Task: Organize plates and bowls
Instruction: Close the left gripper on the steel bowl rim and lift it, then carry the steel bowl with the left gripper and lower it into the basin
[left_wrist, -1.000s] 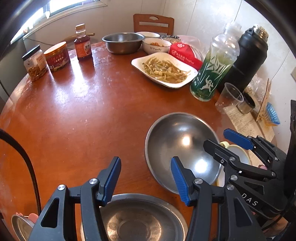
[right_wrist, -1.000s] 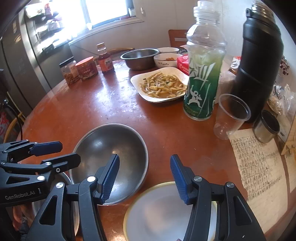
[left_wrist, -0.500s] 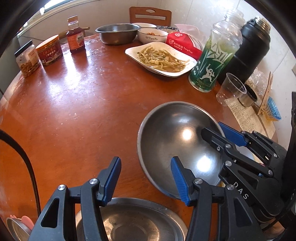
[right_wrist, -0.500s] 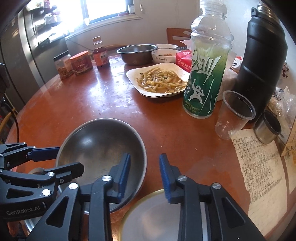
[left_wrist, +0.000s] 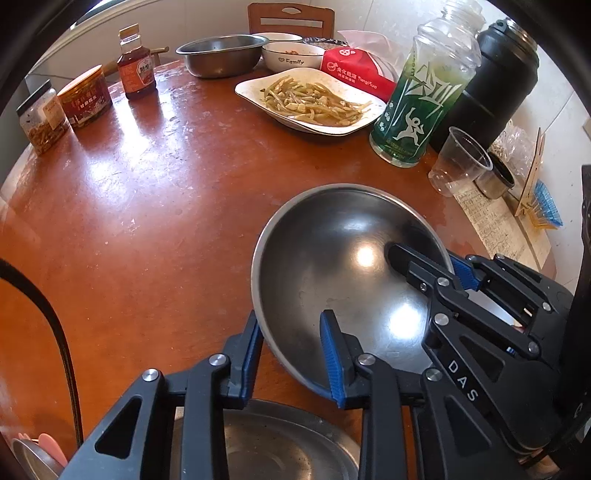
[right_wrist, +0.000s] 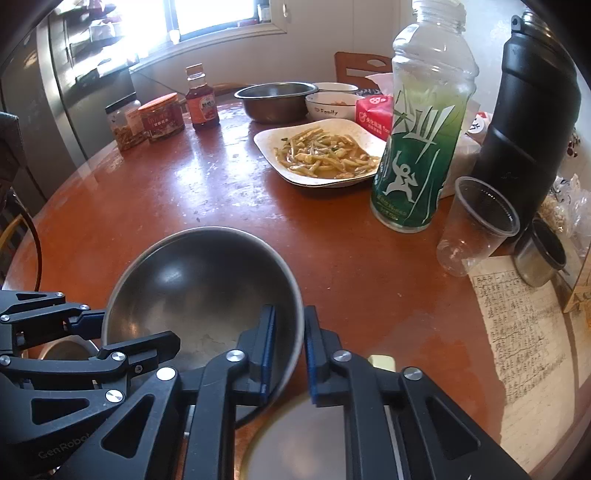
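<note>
Steel bowl (left_wrist: 343, 266) — right tongs (right_wrist: 289, 347) clamp its rim, left tongs (left_wrist: 291, 354) closing astride it.

Round reddish-brown glossy worktop (left_wrist: 155, 206), scuffed, sunlit.

Far edge: glass jar with black lid (left_wrist: 40, 118), red-labelled tin (left_wrist: 86, 96), small brown sauce bottle (left_wrist: 136, 68), deep steel basin (left_wrist: 221, 54), white ceramic bowl (left_wrist: 293, 56), red tissue pack (left_wrist: 352, 74).

Mid-right: white squarish plate of yellow-green vegetable strips (left_wrist: 314, 105), green-labelled plastic bottle (left_wrist: 424, 99), black thermos flask (left_wrist: 495, 77), clear plastic cup (left_wrist: 460, 162), small steel cup (left_wrist: 496, 181), handwritten paper sheet (right_wrist: 517, 325).

Near edge: wide shiny steel bowl (left_wrist: 332, 266), flat steel dish (left_wrist: 280, 443), pale yellow-rimmed plate (right_wrist: 295, 443).
</note>
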